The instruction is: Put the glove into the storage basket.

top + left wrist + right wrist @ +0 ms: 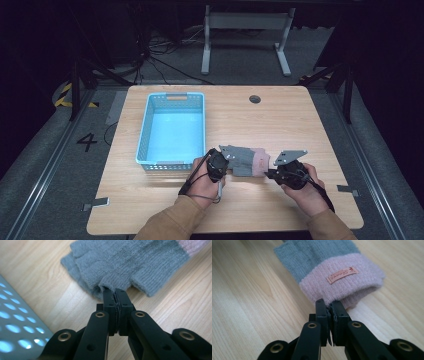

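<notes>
Pinching opposite glove (247, 161) edges, left gripper (114, 293) and right gripper (329, 305) (basket (171, 127) beside).

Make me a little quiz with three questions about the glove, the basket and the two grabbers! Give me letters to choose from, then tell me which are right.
1. Where does the blue basket stand from the glove, seen from above?
A. to its left and farther back
B. to its right
C. on top of it

2. What colour is the glove's cuff?
A. green
B. pink
C. black

3. What are the left gripper and the right gripper doing?
A. both wide open above the table
B. resting inside the basket
C. each shut on an end of the glove

Answers:
1. A, the high view shows the basket left of the glove, farther up the table.
2. B, a pink band with a small label ends the grey knit.
3. C, each gripper view shows jaws pinching knit fabric.
</notes>
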Motion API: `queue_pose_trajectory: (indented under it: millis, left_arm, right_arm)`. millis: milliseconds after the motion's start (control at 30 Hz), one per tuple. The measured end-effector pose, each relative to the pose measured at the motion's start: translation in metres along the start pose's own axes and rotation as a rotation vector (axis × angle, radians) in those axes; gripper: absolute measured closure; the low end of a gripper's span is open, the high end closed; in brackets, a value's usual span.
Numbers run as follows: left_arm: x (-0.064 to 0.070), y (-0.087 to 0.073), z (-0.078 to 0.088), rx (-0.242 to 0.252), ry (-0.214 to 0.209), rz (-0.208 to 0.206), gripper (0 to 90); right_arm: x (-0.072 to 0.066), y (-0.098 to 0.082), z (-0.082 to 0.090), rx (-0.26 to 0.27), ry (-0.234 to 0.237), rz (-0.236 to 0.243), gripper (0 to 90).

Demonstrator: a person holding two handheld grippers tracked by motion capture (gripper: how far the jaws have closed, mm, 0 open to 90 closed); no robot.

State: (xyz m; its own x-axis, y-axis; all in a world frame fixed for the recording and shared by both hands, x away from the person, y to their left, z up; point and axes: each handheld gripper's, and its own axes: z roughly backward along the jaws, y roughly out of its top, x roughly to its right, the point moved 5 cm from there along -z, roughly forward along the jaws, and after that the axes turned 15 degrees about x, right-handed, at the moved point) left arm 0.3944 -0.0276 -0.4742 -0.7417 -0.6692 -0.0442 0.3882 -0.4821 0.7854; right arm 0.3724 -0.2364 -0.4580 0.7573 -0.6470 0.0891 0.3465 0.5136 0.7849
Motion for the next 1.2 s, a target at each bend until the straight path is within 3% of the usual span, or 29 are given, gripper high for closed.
queue_pose_trajectory:
  millis: [200,433,733,933,1067,1200]
  left_arm:
    - [-0.002,0.006,0.011,0.053,0.019,-0.007,88.2]
    - [-0.003,0.006,0.01,0.057,0.018,-0.005,88.2]
    - [0.0,0.004,0.004,0.039,0.006,-0.013,88.2]
    - [0.001,-0.002,-0.003,-0.015,-0.017,-0.003,87.4]
    - [0.0,-0.003,-0.002,-0.033,-0.005,0.001,75.1]
    - [0.001,0.0,0.004,-0.02,-0.023,0.009,65.5]
  right_arm:
    - [0.004,0.01,0.006,0.042,-0.021,0.019,86.4]
    - [0.013,0.017,0.004,0.062,-0.036,0.023,86.6]
    - [0.025,0.009,-0.008,0.044,-0.048,0.008,86.7]
    - [0.029,0.0,-0.017,0.027,-0.029,-0.024,85.0]
    - [0.034,-0.002,-0.013,0.034,-0.034,-0.067,71.6]
    - [0.036,-0.002,-0.009,0.038,-0.046,-0.081,68.7]
